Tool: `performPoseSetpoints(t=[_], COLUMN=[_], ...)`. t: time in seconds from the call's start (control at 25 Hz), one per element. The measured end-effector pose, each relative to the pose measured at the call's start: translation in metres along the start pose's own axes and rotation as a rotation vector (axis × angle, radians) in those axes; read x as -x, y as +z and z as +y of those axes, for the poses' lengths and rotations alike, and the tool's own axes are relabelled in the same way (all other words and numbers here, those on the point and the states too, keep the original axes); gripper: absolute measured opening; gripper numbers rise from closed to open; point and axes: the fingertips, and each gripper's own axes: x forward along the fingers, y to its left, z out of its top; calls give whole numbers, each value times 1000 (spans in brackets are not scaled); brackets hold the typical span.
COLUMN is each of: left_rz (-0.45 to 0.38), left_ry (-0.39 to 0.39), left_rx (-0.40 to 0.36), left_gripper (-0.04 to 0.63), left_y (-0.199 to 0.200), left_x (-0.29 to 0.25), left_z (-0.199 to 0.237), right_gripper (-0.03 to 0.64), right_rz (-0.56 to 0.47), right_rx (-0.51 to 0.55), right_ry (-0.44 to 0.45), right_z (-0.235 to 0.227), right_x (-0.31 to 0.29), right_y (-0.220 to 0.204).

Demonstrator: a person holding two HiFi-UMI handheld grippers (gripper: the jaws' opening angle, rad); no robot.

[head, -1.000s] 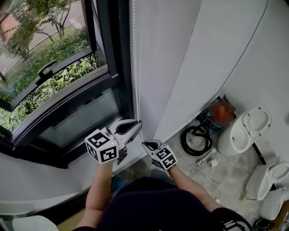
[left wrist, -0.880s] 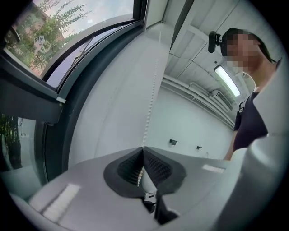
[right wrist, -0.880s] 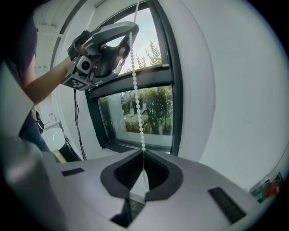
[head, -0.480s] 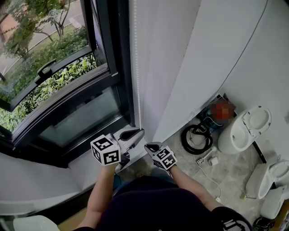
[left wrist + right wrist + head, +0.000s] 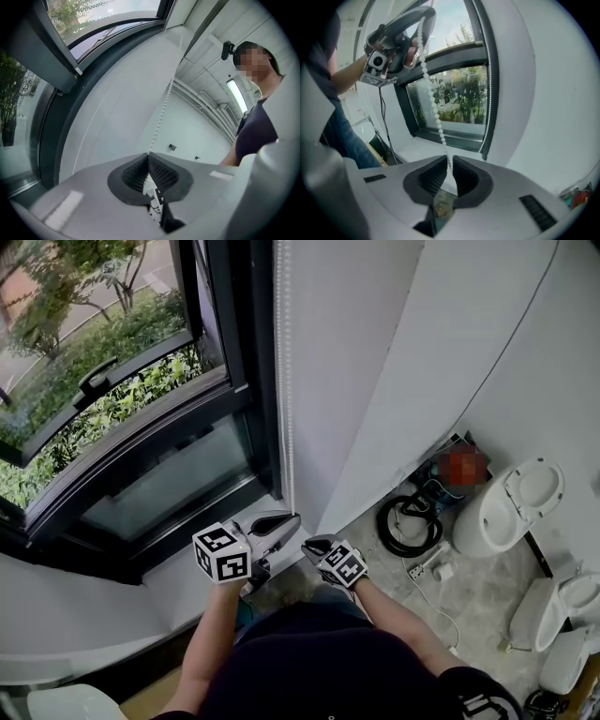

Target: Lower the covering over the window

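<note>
grip: your left gripper (image 5: 148, 154) and right gripper (image 5: 450, 162) both pinch shut on the bead chain (image 5: 286, 409).
pull: draw straight down, parallel to the window frame (image 5: 247, 352), no jerks.

Speckled grey floor (image 5: 478, 592). On it: one white toilet (image 5: 506, 507) near the wall; more white ceramic fixtures (image 5: 555, 610) at the right edge; a black coiled hose (image 5: 405, 526) against the wall base.
</note>
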Motion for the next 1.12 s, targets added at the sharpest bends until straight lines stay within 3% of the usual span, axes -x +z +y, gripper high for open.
performPoseSetpoints(t=[0.12,0.28,0.4,0.48,0.8,1.12], left_rz=[-2,-7,-10,-13,-24,-42], left_ry=[-6,-7,-7,-7,-42,-61], left_rx=[4,7,8,11,1,7], left_gripper=[12,12,12,12,12,12], left_y=[0,0,1,1,-1,-2], left_x=[2,5,7,8,7,8], left_z=[0,2,4,4,-2,-9], right_gripper=[15,23,113,115,115,114], right_rz=[6,-82,-136,-175,-445,-643], right_rx=[-18,-55,-62,-22,250,255], right_ry=[55,131,233,280,277,311], right_z=[0,-4,2,9,31,41], right_x=[8,39,66,85,164,200], right_y=[2,25,47,69,202,277])
